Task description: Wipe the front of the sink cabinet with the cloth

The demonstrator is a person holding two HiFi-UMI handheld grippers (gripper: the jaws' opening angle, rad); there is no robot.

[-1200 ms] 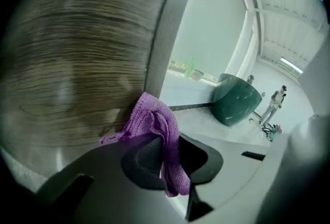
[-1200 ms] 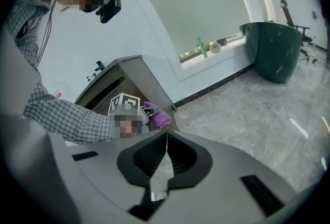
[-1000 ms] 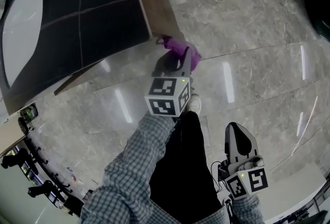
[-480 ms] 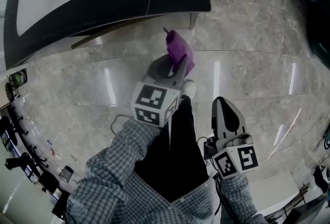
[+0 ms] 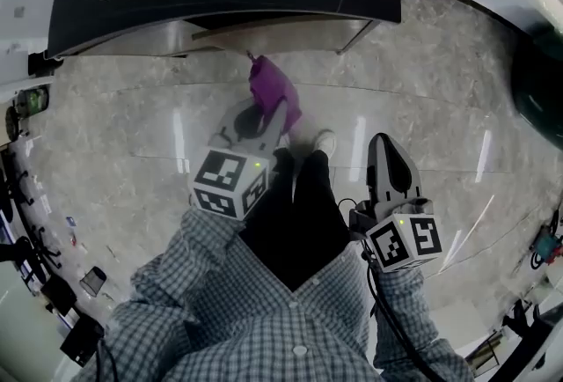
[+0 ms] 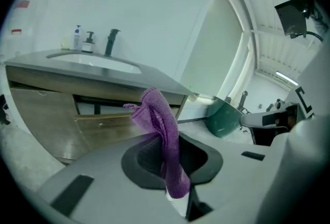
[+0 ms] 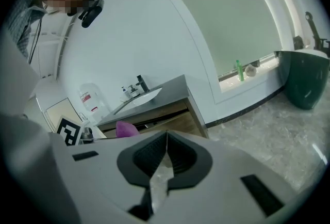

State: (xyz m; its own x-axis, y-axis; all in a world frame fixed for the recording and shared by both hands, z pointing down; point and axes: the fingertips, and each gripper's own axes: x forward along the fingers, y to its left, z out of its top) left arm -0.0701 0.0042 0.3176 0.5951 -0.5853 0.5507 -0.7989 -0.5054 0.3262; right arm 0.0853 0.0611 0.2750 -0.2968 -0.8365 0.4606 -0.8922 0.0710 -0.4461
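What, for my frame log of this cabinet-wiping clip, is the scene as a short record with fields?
left gripper: shut on the crumpled purple cloth, which sticks up past the jaws
right gripper: shut, nothing between the jaws, held beside the person's leg
wooden-fronted sink cabinet: ahead of the cloth, apart from it
grey marble-tile floor: under both grippers
wiping: cloth not on the cabinet front

Nothing really readable here tbh. There's a red-and-white label (image 7: 86, 99) on a white container (image 7: 92, 88) up and left of the right gripper (image 7: 166, 140), print's too small to make out. The gripper cubes only carry black-and-white square markers (image 5: 405, 241), no letters or numbers
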